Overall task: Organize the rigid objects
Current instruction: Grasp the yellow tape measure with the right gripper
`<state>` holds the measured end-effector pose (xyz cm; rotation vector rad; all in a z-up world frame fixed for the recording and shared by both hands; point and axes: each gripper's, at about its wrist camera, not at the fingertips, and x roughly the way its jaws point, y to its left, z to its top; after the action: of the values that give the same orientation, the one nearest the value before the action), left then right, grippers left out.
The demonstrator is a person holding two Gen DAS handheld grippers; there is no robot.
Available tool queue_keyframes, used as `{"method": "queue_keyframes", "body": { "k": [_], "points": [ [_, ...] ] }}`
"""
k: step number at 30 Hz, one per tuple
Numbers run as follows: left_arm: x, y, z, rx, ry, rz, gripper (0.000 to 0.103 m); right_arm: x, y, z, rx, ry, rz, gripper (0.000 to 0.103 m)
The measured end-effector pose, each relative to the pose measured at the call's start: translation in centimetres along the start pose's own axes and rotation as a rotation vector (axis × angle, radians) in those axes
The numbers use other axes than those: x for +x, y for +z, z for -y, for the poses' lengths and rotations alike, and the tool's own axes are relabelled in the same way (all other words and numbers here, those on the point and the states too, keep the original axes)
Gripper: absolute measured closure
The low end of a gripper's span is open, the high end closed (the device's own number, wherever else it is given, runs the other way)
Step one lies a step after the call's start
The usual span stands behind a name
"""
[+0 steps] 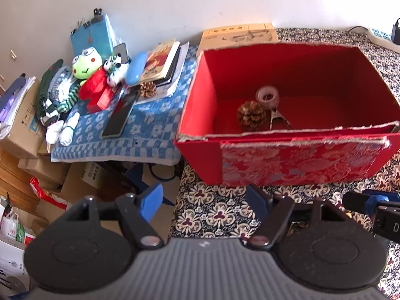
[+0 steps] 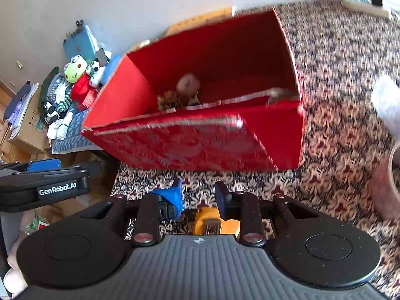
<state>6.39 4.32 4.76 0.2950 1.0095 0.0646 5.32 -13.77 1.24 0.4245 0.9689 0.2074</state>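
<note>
- The floral cloth (image 1: 212, 212) spreads under everything on this side, busy pattern running right to the far wall.
- On it sits the red box (image 1: 300, 160), open-topped, torn rim along its near wall, brocade panel facing us.
- Left of the box, a blue checked cloth (image 1: 150, 130) covers a lower table, and it's crowded over there.
- Cardboard cartons (image 1: 22, 125) are stacked beyond that table's left edge.
- A frog plush (image 1: 86, 66) leans at the back of the blue cloth, a red plush (image 1: 93, 87) touching it just below.
- Books (image 1: 162, 62) lie in a pile beside the plushes, a blue case (image 1: 136, 68) tilted against them.
- A dark phone (image 1: 120, 117) lies flat on the blue cloth, near the front.
- The left gripper (image 1: 203, 195) hovers low before the box's near wall, jaws spread wide, nothing between them.
- The right gripper (image 2: 198, 190) hangs in front of the box too, view blurred; jaws narrowly parted, and a yellow thing (image 2: 212, 222) shows low between the fingers. Gripped or lying beneath? Can't tell.
- Inside the box, a pine cone (image 1: 251, 115) rests on the floor toward the near-left.
- A tape roll (image 1: 267, 96) stands just behind the cone.
- A metal clip (image 1: 277, 118) lies right beside the cone, below the tape.
- A second cone (image 1: 147, 89) sits outside, on the blue cloth against the books.
</note>
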Motion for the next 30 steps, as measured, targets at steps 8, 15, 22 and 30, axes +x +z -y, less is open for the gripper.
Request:
{"method": "queue_keyframes", "body": {
  "k": [8,15,22,30],
  "points": [
    [0.5,-0.8,-0.3,0.009,-0.004,-0.021,0.027,0.5,-0.6,-0.1,0.031,0.004,-0.031,0.092],
    [1.3,-2.2,-0.1,-0.013,-0.15,-0.014,0.025,0.8,-0.6,0.8,0.038,0.015,-0.048,0.092],
    [3.4,-5.5,0.1,-0.117,-0.434,-0.059,0.024,1.0,-1.2,3.5,0.085,0.017,-0.085,0.092],
    [4.0,-6.5,4.2,-0.083,-0.554,-0.086,0.021,1.7,-1.7,6.2,0.118,0.07,-0.169,0.092]
  ]
}}
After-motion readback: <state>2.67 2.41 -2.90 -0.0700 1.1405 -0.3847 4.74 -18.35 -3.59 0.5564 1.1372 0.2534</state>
